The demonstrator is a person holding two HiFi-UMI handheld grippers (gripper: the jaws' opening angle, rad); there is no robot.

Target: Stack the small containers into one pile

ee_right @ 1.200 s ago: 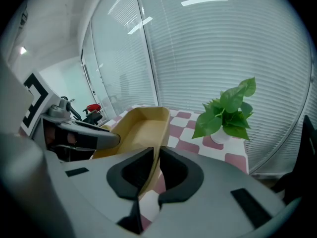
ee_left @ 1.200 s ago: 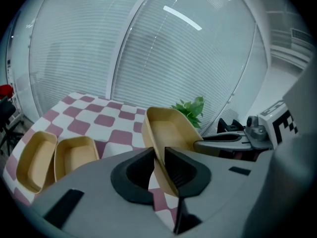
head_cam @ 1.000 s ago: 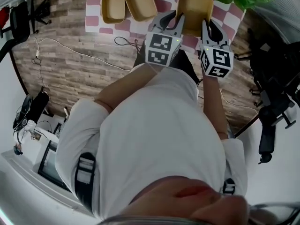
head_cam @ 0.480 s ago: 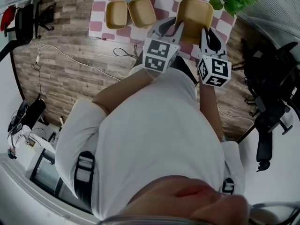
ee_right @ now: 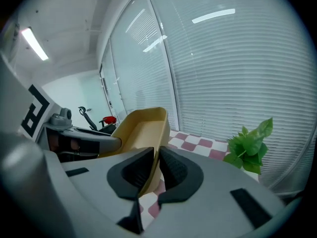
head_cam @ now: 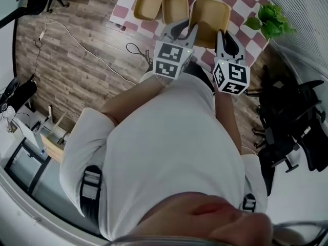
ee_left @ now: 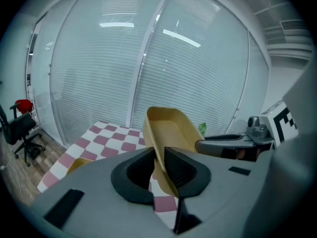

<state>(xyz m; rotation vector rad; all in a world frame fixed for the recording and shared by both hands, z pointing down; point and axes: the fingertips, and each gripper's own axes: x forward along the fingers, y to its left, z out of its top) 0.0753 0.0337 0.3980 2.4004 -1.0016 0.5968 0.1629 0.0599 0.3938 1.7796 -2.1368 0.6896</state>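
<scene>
A tan, deep container (head_cam: 210, 13) hangs above the pink-and-white checked table (head_cam: 241, 4), held from both sides. My left gripper (head_cam: 192, 28) is shut on its left wall, and my right gripper (head_cam: 221, 35) is shut on its right wall. In the left gripper view the container (ee_left: 171, 130) rises between the shut jaws of that gripper (ee_left: 159, 168), and the right gripper view shows the container (ee_right: 141, 133) the same way in the right gripper (ee_right: 154, 168). Two smaller tan containers (head_cam: 148, 5) (head_cam: 176, 8) sit side by side on the table just left of it.
A green potted plant (head_cam: 271, 22) stands at the table's right end, also in the right gripper view as the plant (ee_right: 250, 148). Window blinds lie beyond the table. Black office chairs (head_cam: 292, 132) stand on the right; a cable (head_cam: 92, 53) runs over the wooden floor.
Both grippers have kept their hold while the big container has drawn closer to the two small ones. The head view has swung, so the table and plant appear shifted right.
</scene>
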